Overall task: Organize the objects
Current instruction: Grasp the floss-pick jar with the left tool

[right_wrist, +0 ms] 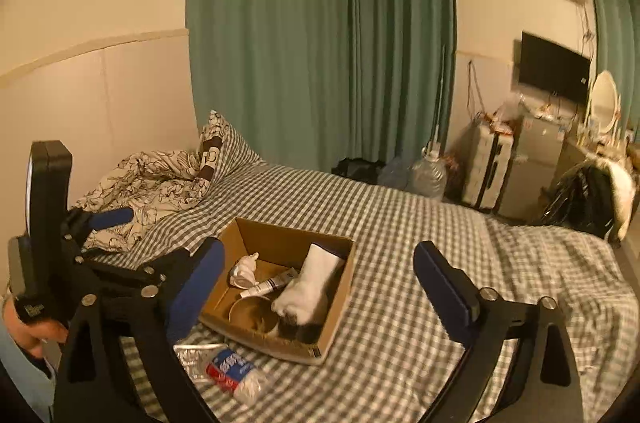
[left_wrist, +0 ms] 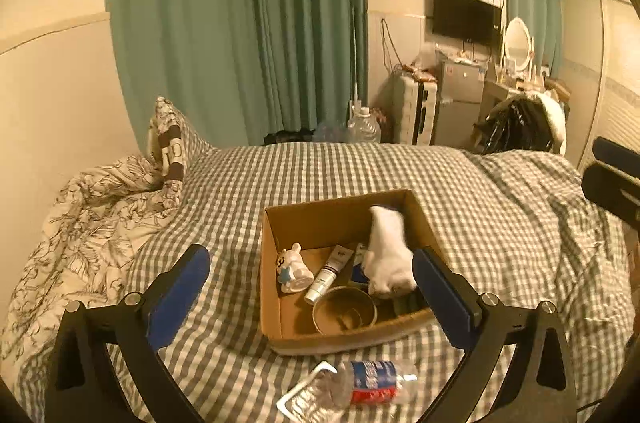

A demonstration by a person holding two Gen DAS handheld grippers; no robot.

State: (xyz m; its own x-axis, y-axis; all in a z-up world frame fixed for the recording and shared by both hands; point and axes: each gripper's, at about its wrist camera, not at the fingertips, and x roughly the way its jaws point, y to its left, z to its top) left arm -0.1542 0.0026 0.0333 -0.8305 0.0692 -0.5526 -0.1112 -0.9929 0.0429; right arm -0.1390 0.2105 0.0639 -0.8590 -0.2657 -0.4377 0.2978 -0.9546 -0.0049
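We count one cardboard box (left_wrist: pixel 320 215) holding one sock (left_wrist: pixel 386 255), one tube (left_wrist: pixel 330 275), one figurine (left_wrist: pixel 292 269), one tin (left_wrist: pixel 344 309); one bottle (left_wrist: pixel 372 383) nearby.

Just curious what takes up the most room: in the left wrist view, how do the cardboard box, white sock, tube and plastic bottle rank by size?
1. Cardboard box
2. White sock
3. Plastic bottle, though nearness to the camera may enlarge it
4. Tube

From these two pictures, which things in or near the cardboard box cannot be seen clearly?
- Dark item in the cardboard box near corner: both views, hidden under the white sock.
- Blue packet: left wrist view, mostly hidden by the sock and tube.
- Plastic bottle label text: blurred in both views.
- Round tin contents: too dark to tell.
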